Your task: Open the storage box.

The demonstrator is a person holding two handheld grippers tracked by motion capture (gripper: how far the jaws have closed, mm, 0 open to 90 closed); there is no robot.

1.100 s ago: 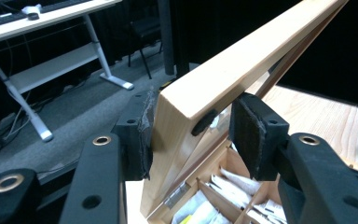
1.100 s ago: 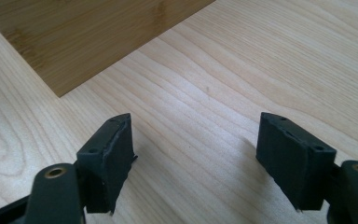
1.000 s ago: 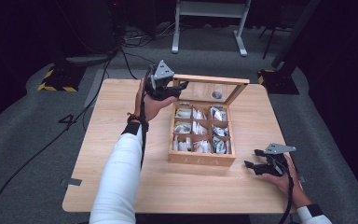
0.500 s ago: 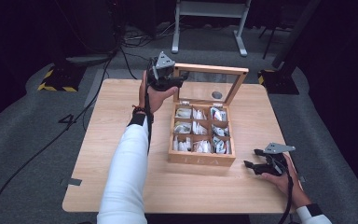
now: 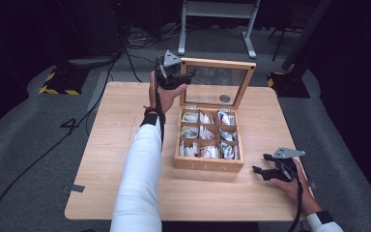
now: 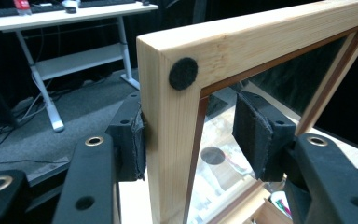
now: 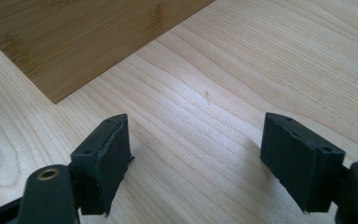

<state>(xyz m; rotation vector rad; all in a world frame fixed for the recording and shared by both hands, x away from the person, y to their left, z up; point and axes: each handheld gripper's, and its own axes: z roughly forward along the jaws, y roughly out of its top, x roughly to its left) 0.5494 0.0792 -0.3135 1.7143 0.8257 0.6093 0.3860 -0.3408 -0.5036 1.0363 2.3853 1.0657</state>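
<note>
On the near right of the table, at about five o'clock, the right gripper lies low in the person's hand with its jaws spread wide and nothing between them; the right gripper view shows bare tabletop between the two pads and the box's wooden side just beyond at eleven o'clock. There is one wooden box, standing right of the table's centre, its front wall a short way in from the near edge. Inside are nine compartments, three rows of three, each holding small white wrapped packets; their exact number cannot be told.

Farther off, at twelve o'clock, the box's single lid stands raised, a wooden frame around a glass pane. The left gripper straddles the lid's left frame edge at the upper corner. In the left gripper view one pad lies against the outer side of the wood, while the other pad stands off the glass, so the grip is loosened; these jaws have just been opening, with the frame between them.

The table's left half is open wood from near to far edge. A narrower strip lies right of the box.
</note>
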